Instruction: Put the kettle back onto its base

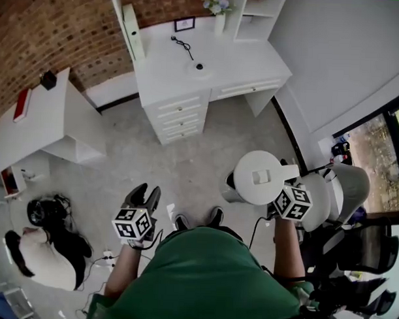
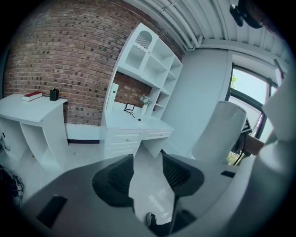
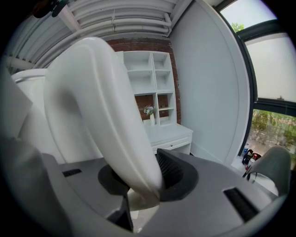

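Note:
A white kettle hangs in the air in front of me, over the floor. My right gripper is shut on its handle, and the pads press the handle's lower end. The round kettle base, with its black cord, lies on the white desk far ahead. My left gripper is held low at the left, open with nothing between its fingers. The left gripper view shows the same desk across the room.
The desk has drawers, a shelf unit, a small frame and a flower vase. A second white table stands at the left. Bags and cables lie on the floor. A chair stands close at my right.

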{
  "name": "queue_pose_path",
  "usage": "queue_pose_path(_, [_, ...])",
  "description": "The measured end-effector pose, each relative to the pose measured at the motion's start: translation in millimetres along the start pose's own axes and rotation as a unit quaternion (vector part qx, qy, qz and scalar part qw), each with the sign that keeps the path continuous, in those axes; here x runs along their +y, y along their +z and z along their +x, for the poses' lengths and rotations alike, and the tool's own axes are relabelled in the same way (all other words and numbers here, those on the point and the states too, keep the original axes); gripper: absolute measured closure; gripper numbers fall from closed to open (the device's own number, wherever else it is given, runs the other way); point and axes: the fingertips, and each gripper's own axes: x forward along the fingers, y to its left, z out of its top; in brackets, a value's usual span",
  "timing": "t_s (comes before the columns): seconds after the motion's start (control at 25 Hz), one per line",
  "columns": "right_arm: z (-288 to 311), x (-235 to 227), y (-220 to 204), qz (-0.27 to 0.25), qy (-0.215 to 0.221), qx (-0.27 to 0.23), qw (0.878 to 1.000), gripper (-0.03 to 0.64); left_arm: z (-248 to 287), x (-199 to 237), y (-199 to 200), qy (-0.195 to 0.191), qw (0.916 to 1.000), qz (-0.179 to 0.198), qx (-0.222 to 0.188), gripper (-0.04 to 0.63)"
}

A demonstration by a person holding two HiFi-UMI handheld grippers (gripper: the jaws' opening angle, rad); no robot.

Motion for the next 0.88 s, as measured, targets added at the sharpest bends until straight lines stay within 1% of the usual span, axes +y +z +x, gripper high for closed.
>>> queue_pose_path(0.12, [-3, 14, 7, -0.001, -0.005, -0.005, 1.000, 0.488, -9, 14, -1, -0.007, 1.0000, -0.001, -0.003, 0.387])
queue_pose_path(0.24, [-2, 24, 9, 0.018, -0.008, -0.008, 1.000, 0.488, -16, 31, -7, -0.010, 1.0000, -0.002, 0.001, 0.387])
queue_pose_path(0.36, [-1, 30, 5, 0.033, -0.012, -0.006, 0.999, 0.488, -22, 46, -16, -0.007, 0.9999, -0.004, 0.012, 0.387])
queue_pose_path(0.48, [4, 34, 2, 0.026, -0.013, -0.001, 1.000, 0.488, -25, 58, -21, 0.002, 0.9998, -0.010, 0.016, 0.387])
queue_pose_path(0.72, [48, 36, 8, 0.011, 0.006, 0.004, 1.000, 0.488, 0, 73, -10, 0.030, 0.9991, -0.027, 0.010, 0.387])
queue_pose_path(0.88, [87, 29, 23, 0.009, 0.030, 0.002, 0.999, 0.488, 28, 65, 15, 0.041, 0.9987, -0.031, 0.001, 0.387])
